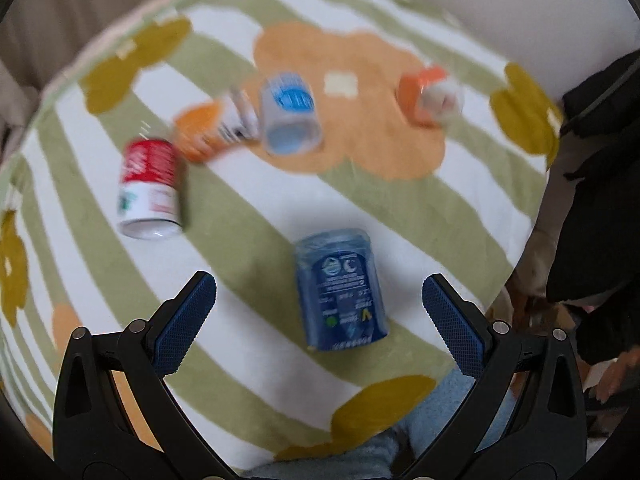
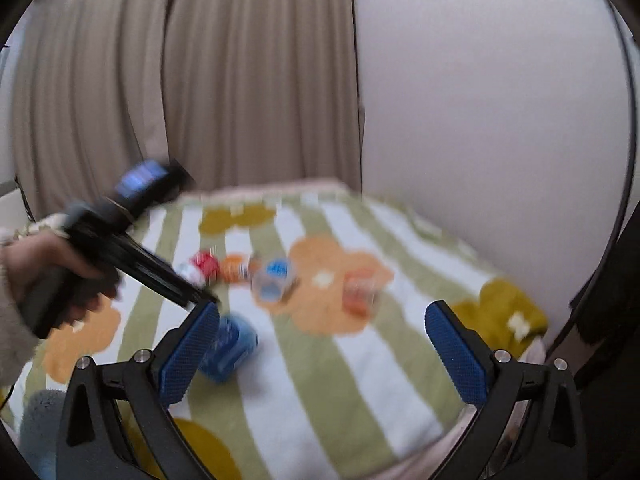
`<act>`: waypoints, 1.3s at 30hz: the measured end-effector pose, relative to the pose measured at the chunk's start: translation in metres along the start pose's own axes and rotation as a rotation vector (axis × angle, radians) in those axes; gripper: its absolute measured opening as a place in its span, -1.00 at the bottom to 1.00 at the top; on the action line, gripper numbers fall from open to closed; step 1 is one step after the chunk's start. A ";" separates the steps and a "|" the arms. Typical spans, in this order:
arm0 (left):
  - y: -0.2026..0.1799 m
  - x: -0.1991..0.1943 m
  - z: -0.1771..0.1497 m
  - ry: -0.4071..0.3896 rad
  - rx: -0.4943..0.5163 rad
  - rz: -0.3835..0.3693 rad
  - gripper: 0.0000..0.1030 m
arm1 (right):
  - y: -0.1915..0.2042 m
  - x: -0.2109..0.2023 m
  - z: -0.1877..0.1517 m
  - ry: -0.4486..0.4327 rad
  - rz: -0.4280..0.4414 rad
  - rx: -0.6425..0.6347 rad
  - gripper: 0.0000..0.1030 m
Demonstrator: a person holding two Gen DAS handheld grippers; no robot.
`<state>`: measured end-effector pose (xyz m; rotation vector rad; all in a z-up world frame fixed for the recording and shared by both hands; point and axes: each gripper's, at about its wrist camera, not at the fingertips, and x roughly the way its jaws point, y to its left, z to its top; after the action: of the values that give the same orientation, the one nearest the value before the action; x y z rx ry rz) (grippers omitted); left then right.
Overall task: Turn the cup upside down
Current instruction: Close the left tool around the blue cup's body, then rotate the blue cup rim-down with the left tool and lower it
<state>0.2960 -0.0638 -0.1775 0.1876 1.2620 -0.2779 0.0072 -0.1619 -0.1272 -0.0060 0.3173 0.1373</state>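
Several small printed cups stand on a green-and-white striped blanket with flower shapes. A dark blue cup stands nearest, between and just beyond my open left gripper; it shows in the right wrist view too. A red-and-white cup is at the left, an orange-and-white cup lies tilted behind it, a light blue cup is in the middle and an orange cup at the right. My right gripper is open and empty, held higher and further back. The frames are blurred.
The left hand-held gripper body and the hand holding it show at the left of the right wrist view. A beige curtain and a white wall stand behind the blanket. Dark clothing hangs at the right.
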 end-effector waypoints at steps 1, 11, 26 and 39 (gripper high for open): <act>-0.001 0.009 0.002 0.030 -0.008 -0.004 0.99 | 0.000 -0.001 -0.001 -0.022 0.009 -0.007 0.99; 0.001 0.071 0.017 0.252 -0.080 -0.038 0.75 | -0.003 -0.015 -0.016 -0.129 0.090 -0.044 0.99; 0.001 0.028 0.004 0.037 -0.120 -0.115 0.20 | -0.015 -0.034 -0.013 -0.189 0.120 -0.033 0.99; -0.020 0.013 -0.079 -0.614 -0.187 0.004 0.20 | -0.014 -0.023 -0.031 -0.144 0.184 0.010 1.00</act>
<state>0.2214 -0.0616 -0.2128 -0.0569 0.6723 -0.1911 -0.0219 -0.1794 -0.1495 0.0431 0.1740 0.3166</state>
